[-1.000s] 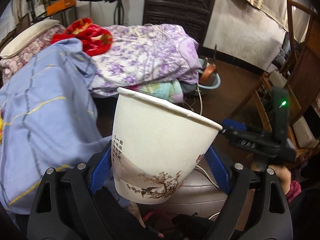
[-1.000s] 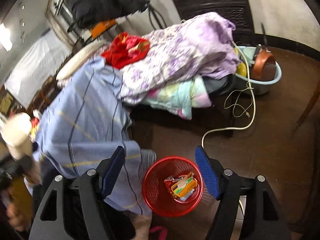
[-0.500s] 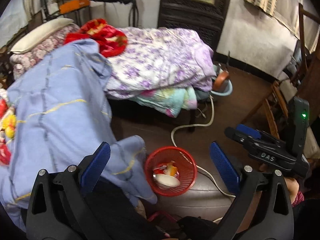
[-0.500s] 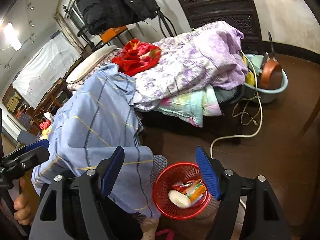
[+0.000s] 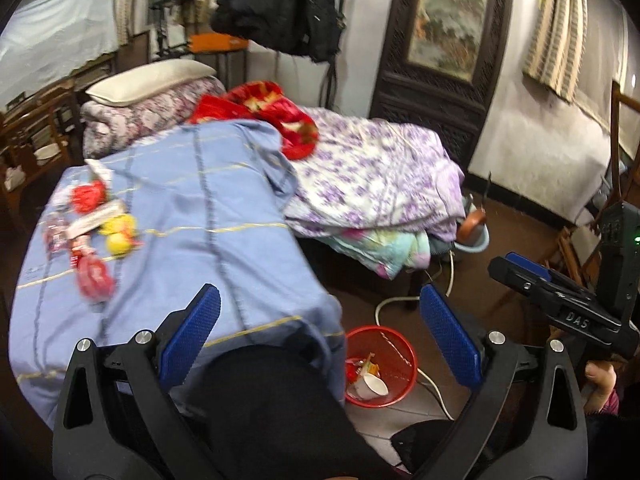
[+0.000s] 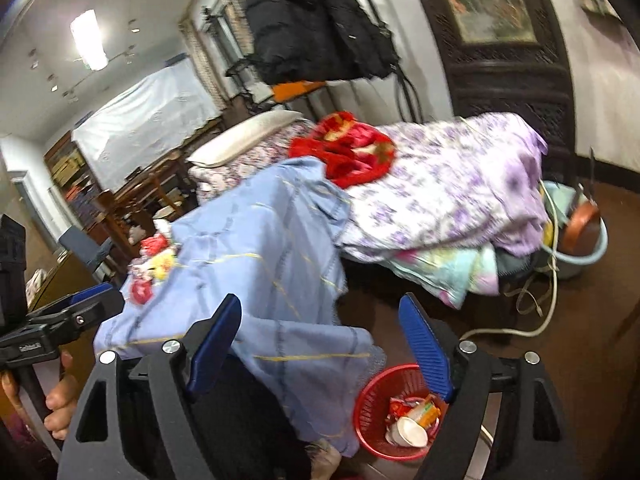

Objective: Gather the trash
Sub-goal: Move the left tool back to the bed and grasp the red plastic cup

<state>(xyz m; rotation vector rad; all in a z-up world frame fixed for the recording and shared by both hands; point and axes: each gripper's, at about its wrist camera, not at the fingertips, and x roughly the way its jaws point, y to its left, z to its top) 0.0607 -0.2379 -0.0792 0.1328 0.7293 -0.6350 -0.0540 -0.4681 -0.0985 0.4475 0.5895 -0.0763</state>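
Your left gripper [image 5: 320,344] no longer holds the white paper cup [image 5: 370,385] — it lies in the round red plastic mesh bin [image 5: 394,338] on the floor. Your right gripper [image 6: 322,350] is opening, nothing between its jaws — wrappers [image 5: 94,236] have come into view on the blue cloth [image 5: 192,216].

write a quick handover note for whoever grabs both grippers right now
Left hand-held gripper: open, nothing between its fingers.
Right hand-held gripper: jaws opening, also empty.
Red bin on the floor by the blue cloth: holds the paper cup and some wrappers.
Done: cup binned.
Left: the pile of red and yellow wrappers lying on the blue cloth, at its far left side.
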